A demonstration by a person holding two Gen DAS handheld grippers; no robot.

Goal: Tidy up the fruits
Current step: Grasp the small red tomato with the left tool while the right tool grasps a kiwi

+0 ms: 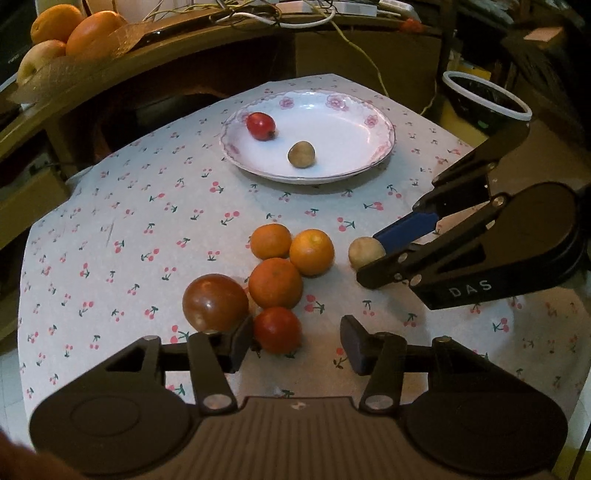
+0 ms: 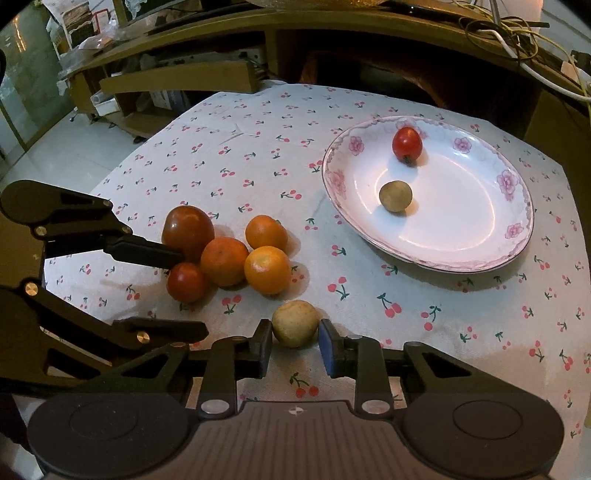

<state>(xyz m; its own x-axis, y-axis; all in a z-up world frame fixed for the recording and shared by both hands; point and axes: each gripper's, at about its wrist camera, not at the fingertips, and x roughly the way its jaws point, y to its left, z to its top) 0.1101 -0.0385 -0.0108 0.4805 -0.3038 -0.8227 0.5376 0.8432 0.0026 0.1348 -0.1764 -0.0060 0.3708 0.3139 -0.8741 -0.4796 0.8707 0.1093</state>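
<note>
A white flowered plate (image 1: 373, 122) (image 2: 480, 229) holds a small red fruit (image 1: 260, 126) (image 2: 406, 143) and a small tan fruit (image 1: 301, 154) (image 2: 395, 196). On the cherry-print cloth lie three oranges (image 1: 275, 283) (image 2: 224, 261), a large dark tomato (image 1: 215, 302) (image 2: 187, 227) and a small red tomato (image 1: 277, 329) (image 2: 185, 282). My right gripper (image 2: 294, 345) (image 1: 373, 254) has its jaws around a tan fruit (image 2: 294, 323) (image 1: 365, 252) on the cloth, the pads at its sides. My left gripper (image 1: 295, 341) (image 2: 184, 291) is open, its left finger by the two tomatoes.
A wooden desk with cables (image 1: 236, 22) stands behind the table. A basket with large oranges (image 1: 70, 33) sits on it at the far left. A white-rimmed bin (image 1: 487, 99) stands to the right of the table. Low wooden shelves (image 2: 177, 81) stand at the far left.
</note>
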